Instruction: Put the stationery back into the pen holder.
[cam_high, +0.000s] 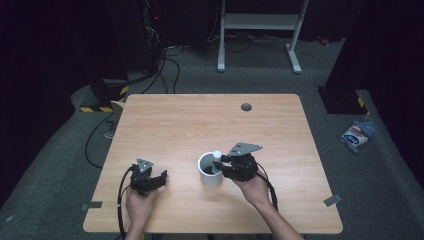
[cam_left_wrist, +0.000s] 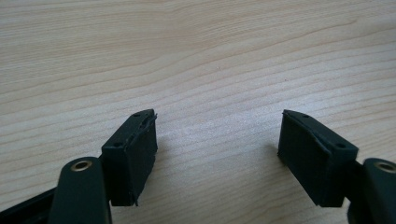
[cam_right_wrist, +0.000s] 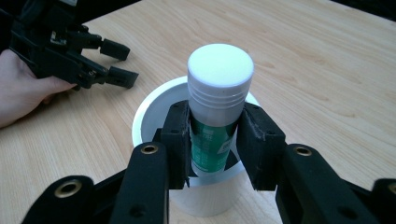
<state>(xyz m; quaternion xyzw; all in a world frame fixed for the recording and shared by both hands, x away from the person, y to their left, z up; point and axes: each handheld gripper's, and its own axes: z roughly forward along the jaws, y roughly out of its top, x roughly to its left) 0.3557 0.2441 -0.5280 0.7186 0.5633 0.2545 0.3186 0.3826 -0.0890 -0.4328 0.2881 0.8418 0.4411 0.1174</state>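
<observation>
1. Gripping a white-capped green tube (cam_right_wrist: 215, 116), the right gripper (cam_right_wrist: 215, 140) has its jaws pressed on both sides of it.
2. Below the tube stands a white cup (cam_right_wrist: 140, 116), the tube's lower end inside its rim.
3. Farther off, the left gripper (cam_high: 161, 178) rests open and empty on the table (cam_high: 190, 120).

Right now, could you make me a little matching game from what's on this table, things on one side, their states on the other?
Things:
1. left hand-held gripper
2. right hand-held gripper
3. white cup
4. green tube with white cap

States:
A. stands upright on the wooden table
B. clamped between two black jaws
C. jaws apart, nothing between them
D. jaws shut on something

Pairs: 1-C, 2-D, 3-A, 4-B
</observation>
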